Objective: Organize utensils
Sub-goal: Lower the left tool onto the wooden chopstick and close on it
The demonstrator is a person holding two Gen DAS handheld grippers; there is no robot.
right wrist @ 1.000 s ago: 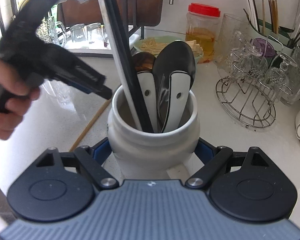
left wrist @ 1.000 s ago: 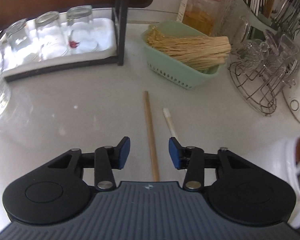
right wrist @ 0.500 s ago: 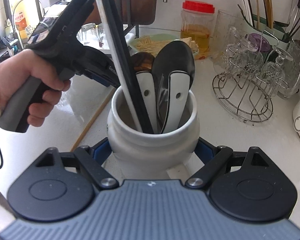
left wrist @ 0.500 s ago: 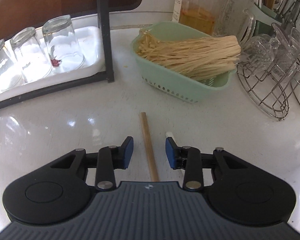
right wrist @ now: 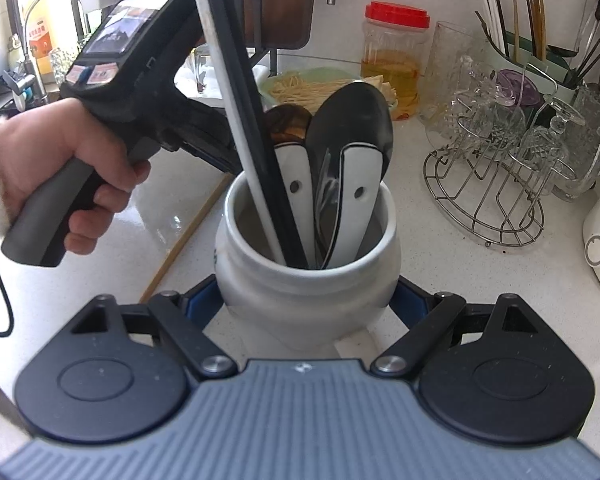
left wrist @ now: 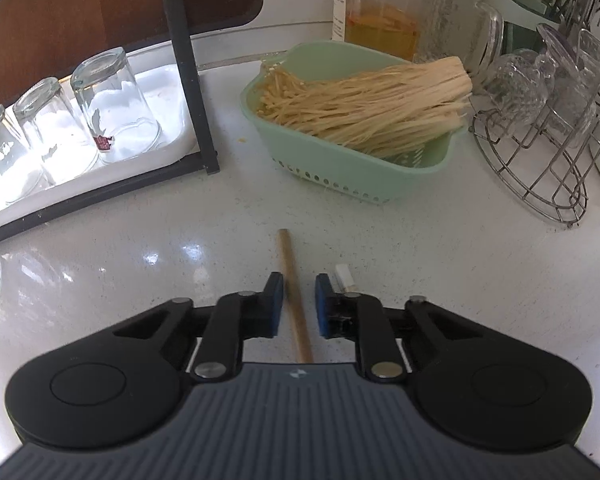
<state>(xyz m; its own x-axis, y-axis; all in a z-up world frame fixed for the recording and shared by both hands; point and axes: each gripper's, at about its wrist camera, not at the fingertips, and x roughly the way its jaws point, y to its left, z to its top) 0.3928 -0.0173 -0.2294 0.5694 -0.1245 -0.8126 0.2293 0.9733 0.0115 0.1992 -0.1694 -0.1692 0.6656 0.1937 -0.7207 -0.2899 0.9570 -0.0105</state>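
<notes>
A wooden chopstick lies on the white counter and runs between the fingers of my left gripper, which is open with a narrow gap and straddles it. A white chopstick lies just right of the right finger. My right gripper is shut on a white ceramic jar that holds black and white spoons and long dark chopsticks. The wooden chopstick also shows in the right wrist view, left of the jar, below the hand-held left gripper body.
A green basket of noodles sits behind the chopsticks. A tray with upturned glasses is at the left under a black rack. A wire rack with glassware and a red-lidded jar stand at the right.
My left gripper has moved forward along the wooden chopstick and its fingers have narrowed around it. The right gripper still holds the jar in place.
</notes>
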